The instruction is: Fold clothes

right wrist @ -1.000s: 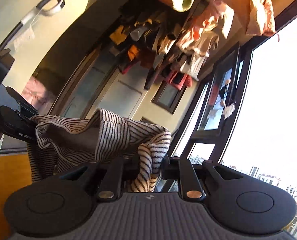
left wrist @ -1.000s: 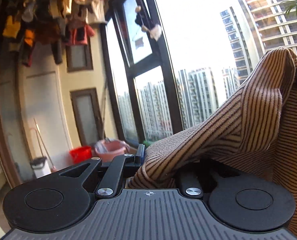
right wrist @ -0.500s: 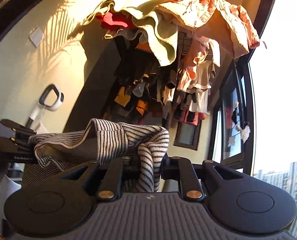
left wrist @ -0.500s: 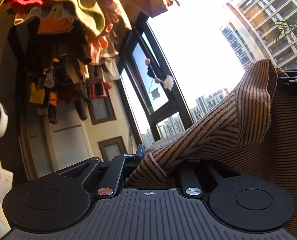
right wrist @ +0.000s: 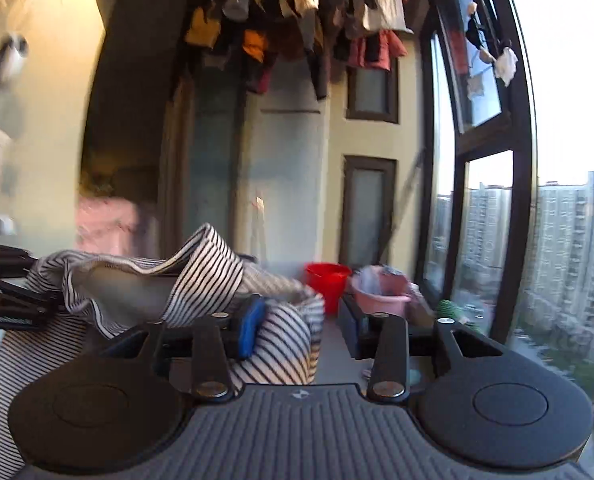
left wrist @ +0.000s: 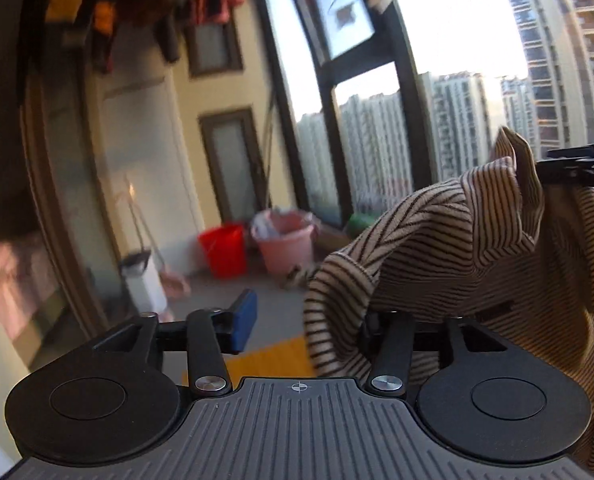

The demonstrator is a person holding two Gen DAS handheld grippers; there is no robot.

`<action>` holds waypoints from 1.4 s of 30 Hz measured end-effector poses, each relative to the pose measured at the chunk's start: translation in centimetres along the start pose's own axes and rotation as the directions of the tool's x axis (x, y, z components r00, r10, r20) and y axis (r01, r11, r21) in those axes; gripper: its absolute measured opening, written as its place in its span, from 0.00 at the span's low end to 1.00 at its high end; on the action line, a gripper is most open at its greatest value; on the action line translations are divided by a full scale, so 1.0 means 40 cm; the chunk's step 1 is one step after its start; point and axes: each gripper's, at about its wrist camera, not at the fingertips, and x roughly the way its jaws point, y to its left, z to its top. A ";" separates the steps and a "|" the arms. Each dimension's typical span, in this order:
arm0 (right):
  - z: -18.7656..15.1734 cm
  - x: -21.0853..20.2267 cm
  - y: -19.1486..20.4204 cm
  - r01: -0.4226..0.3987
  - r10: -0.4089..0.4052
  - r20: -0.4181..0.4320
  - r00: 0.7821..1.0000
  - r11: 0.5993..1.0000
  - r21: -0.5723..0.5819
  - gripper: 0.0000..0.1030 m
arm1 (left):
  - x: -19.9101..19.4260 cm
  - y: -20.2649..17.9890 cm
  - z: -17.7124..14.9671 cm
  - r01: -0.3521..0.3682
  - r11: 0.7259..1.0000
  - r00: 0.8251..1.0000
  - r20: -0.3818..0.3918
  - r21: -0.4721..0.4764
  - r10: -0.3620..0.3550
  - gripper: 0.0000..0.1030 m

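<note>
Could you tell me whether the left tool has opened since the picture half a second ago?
Yes. The left tool has opened: its blue pad now stands apart from the striped garment, yellow surface showing between.

Both grippers are matte black: a ribbed grey-black deck, two round discs, silver screws on slim link arms, blue-padded fingers (left wrist: 244,317) (a small crosshair mark mid-deck).

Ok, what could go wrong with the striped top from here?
Both jaws stand open, so the striped top only hangs over one finger of the left gripper and the right gripper; it could slide off. Bunched cloth around those fingers may also snag when they pull away.
</note>
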 end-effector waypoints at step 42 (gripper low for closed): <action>-0.224 0.114 0.159 -0.283 0.217 -0.426 0.878 0.954 -0.097 0.37 | 0.181 -0.071 -0.109 0.160 0.987 0.976 -0.148 -0.027 -0.162 0.95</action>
